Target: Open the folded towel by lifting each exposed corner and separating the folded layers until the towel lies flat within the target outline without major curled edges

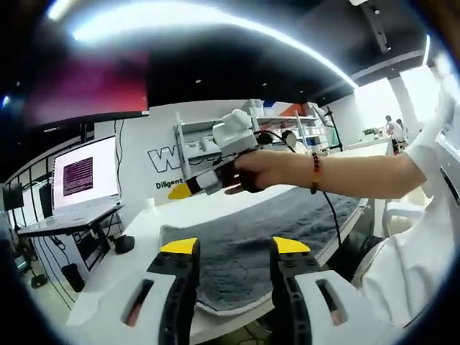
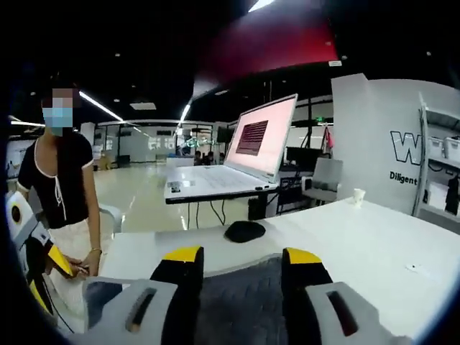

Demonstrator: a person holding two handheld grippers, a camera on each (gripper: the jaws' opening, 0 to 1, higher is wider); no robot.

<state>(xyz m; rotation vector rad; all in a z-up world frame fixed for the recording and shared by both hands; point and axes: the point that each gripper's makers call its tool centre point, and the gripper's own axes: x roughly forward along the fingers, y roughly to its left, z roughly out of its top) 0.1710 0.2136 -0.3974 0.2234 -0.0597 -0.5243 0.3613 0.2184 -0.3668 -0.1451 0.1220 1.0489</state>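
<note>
Grey towel (image 1: pixel 266 237) lies spread on the white table (image 1: pixel 129 266), its near edge hidden behind the left gripper (image 1: pixel 236 248). Both grippers' jaws stand apart, empty; the right gripper (image 2: pixel 241 255) hovers over the towel.

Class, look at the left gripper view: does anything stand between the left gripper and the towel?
Nothing visible does. The left gripper, jaws open, hangs over the near edge of the grey towel. The right gripper is held above the towel's far part, not between.
</note>
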